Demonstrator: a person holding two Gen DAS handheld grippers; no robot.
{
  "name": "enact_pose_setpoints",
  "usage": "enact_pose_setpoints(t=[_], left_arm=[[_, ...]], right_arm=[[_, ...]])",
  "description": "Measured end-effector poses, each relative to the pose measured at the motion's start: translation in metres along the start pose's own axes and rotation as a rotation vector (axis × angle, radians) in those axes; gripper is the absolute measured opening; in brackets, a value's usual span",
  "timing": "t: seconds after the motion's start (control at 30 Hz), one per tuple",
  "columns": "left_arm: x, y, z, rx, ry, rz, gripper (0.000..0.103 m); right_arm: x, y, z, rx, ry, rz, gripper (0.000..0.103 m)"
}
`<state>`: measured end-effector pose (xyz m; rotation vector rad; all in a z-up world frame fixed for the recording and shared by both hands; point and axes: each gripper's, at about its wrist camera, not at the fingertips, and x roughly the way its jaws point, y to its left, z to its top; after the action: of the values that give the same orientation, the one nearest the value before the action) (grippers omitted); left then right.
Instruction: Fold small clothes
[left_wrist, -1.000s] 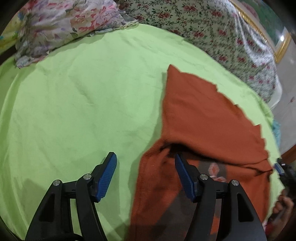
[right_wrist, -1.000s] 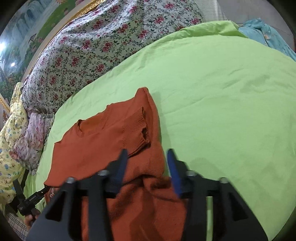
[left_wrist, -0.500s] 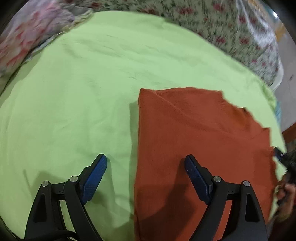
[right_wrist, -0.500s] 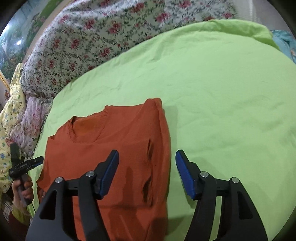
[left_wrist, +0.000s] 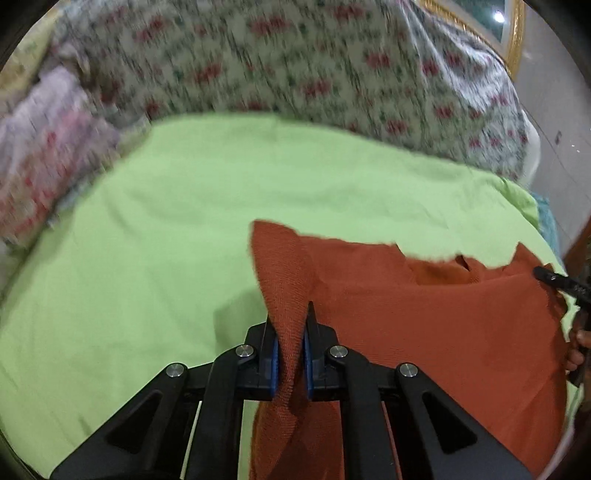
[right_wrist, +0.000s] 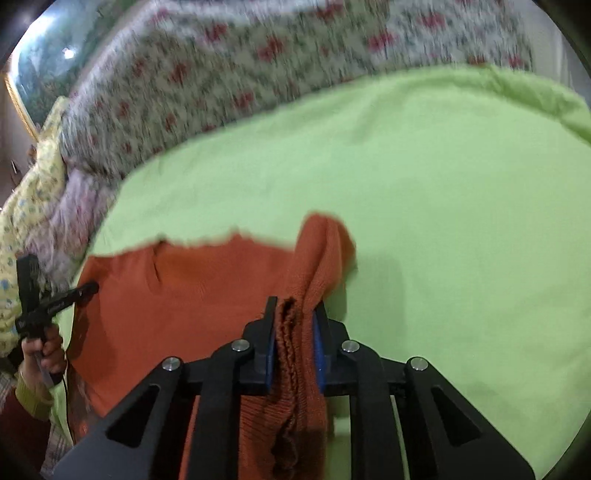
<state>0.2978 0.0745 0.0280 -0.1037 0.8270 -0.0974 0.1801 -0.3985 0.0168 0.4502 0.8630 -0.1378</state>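
Left gripper (left_wrist: 289, 354) has just closed, clamped on a raised fold at the left edge of the rust-orange sweater (left_wrist: 424, 325); right gripper (right_wrist: 294, 345) likewise just closed, pinching the sweater's right edge. Sweater lies spread on the green sheet (left_wrist: 147, 240) — both pinched edges lifted. Beyond the sheet, a floral blanket (left_wrist: 314, 62) — blurred.

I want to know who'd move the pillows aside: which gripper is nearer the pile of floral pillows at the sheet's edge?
Left. The left gripper pinches the sweater's edge on the side toward the pillows; the right gripper pinches the opposite edge, farther away.
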Motion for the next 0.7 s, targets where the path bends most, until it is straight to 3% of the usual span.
enact_pose_setpoints(t=[0.07,0.13,0.27,0.33,0.37,0.4,0.47,0.53,0.63,0.7], left_arm=[[0.003,0.004,-0.003,-0.018,-0.036,0.034,0.008],[0.021,0.007,-0.008,-0.035,0.009,0.037,0.008],[0.045,0.012,-0.024,-0.029,0.077,0.076,0.01],[0.041,0.016,-0.02,-0.055,0.087,0.091,0.024],[0.039,0.018,-0.018,-0.072,0.096,0.095,0.026],[0.035,0.021,-0.018,-0.088,0.104,0.092,0.032],[0.017,0.026,-0.026,-0.102,0.108,0.1,0.043],[-0.006,0.03,-0.041,-0.118,0.119,0.09,0.052],[-0.043,0.033,-0.076,-0.153,0.135,0.04,0.056],[-0.068,0.034,-0.105,-0.182,0.149,0.022,0.059]], right_arm=[[0.0,0.005,0.013,-0.018,-0.052,-0.015,0.016],[0.01,0.005,0.018,-0.036,-0.076,-0.05,0.016],[0.045,-0.01,0.001,-0.001,0.031,-0.086,0.017],[0.051,-0.013,-0.007,0.005,0.054,-0.092,0.023],[0.047,-0.013,-0.007,0.013,0.047,-0.101,0.027],[0.042,-0.012,-0.005,0.015,0.038,-0.123,0.033],[0.024,-0.008,-0.004,0.0,0.012,-0.182,0.035],[0.005,-0.005,-0.007,-0.008,-0.004,-0.177,0.037],[-0.028,-0.001,-0.027,-0.012,-0.016,-0.153,0.052],[-0.049,0.001,-0.048,-0.012,-0.019,-0.141,0.054]])
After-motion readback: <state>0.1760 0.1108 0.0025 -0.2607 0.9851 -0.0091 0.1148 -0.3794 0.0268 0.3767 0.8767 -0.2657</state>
